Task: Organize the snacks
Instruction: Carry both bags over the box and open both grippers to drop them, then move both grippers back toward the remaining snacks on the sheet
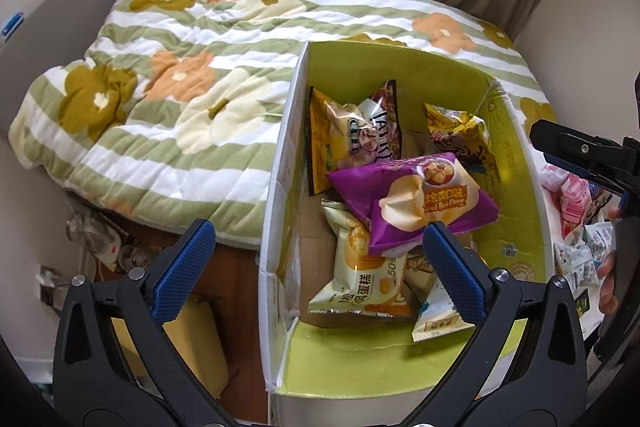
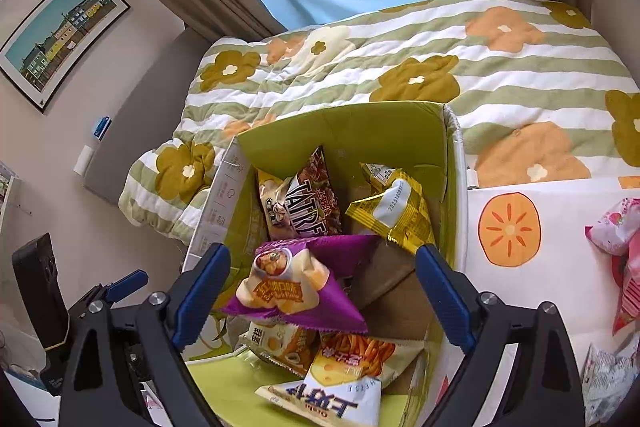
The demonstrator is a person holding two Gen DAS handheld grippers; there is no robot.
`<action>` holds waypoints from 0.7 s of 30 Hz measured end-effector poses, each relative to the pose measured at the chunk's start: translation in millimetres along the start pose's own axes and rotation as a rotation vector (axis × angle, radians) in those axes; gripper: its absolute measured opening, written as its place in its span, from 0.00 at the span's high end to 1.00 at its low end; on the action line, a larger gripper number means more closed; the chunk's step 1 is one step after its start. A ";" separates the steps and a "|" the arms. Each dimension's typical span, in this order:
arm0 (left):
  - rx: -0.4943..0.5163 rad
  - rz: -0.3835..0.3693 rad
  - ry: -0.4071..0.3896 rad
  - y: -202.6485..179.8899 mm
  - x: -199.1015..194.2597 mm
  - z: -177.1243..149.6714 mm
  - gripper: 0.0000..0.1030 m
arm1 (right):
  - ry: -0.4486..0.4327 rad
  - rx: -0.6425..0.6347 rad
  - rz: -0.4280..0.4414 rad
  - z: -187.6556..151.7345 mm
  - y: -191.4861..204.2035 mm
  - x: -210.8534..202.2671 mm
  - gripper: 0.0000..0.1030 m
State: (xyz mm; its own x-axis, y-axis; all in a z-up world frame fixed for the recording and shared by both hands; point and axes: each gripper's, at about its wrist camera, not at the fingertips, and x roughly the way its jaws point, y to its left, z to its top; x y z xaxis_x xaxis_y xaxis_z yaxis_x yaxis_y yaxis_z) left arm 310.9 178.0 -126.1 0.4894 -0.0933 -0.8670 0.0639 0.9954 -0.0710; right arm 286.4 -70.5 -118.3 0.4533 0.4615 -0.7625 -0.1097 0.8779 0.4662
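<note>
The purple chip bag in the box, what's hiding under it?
Under the purple chip bag a pale cake packet pokes out, its top covered. Beside that lies a fries packet. Anything deeper is hidden.

Left gripper [image 1: 318,259] jaws wide apart, empty, over green box [image 1: 520,187]; purple chip bag [image 1: 416,199] just ahead atop other snacks; floral quilt [image 1: 160,99] ahead-left.
</note>
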 end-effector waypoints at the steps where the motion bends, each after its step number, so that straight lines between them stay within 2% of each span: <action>1: 0.005 -0.004 -0.003 -0.6 -1.4 -0.2 0.00 | -0.009 0.003 -0.001 -1.1 0.2 -4.0 0.11; 11: 0.087 -0.065 -0.046 -44.3 -32.3 -8.9 0.00 | -0.086 -0.004 -0.070 -27.8 -2.2 -53.7 0.11; 17: 0.125 -0.084 -0.079 -90.9 -54.1 -23.7 0.00 | -0.138 0.008 -0.100 -47.9 -30.3 -91.0 0.10; 21: 0.127 -0.109 -0.076 -131.5 -62.0 -36.6 0.00 | -0.152 0.010 -0.108 -63.1 -54.4 -120.0 0.01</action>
State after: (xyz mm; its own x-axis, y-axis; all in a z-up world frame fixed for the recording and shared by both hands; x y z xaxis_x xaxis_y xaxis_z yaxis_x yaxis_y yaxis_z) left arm 240.3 53.6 -81.1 0.5378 -0.2070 -0.8173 0.2277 0.9690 -0.0956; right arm 182.1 -165.6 -80.4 0.5909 0.3389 -0.7321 -0.0444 0.9197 0.3900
